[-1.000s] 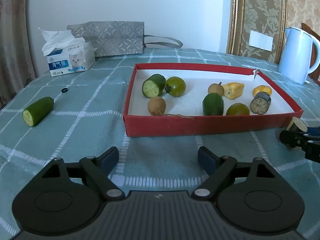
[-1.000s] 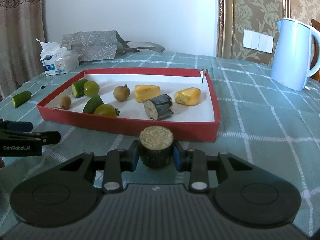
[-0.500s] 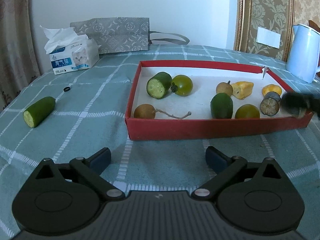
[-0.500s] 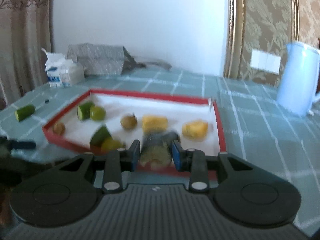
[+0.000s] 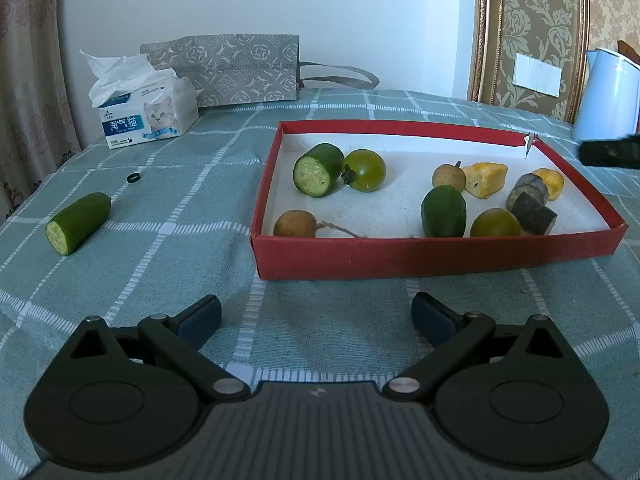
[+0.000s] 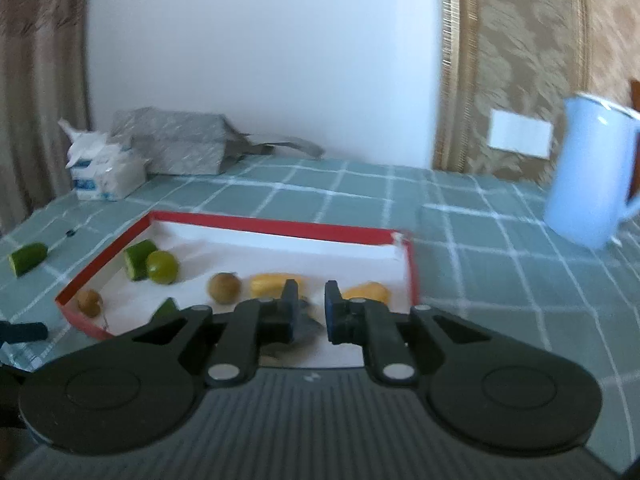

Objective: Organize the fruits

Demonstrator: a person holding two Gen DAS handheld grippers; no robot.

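A red tray holds cucumber pieces, green tomatoes, brown longans, yellow chunks and two dark cut pieces. One cucumber piece lies on the cloth left of the tray; it also shows in the right wrist view. My left gripper is open and empty, in front of the tray. My right gripper hovers above the tray's right part, its jaws a little apart and empty, with a dark piece below them.
A tissue box and a grey patterned bag stand at the back left. A pale blue kettle stands right of the tray. A small black ring lies on the green checked tablecloth.
My right gripper carried the dark cut piece over the tray, let it go and rose; the piece now lies in the tray. My left gripper stayed open.
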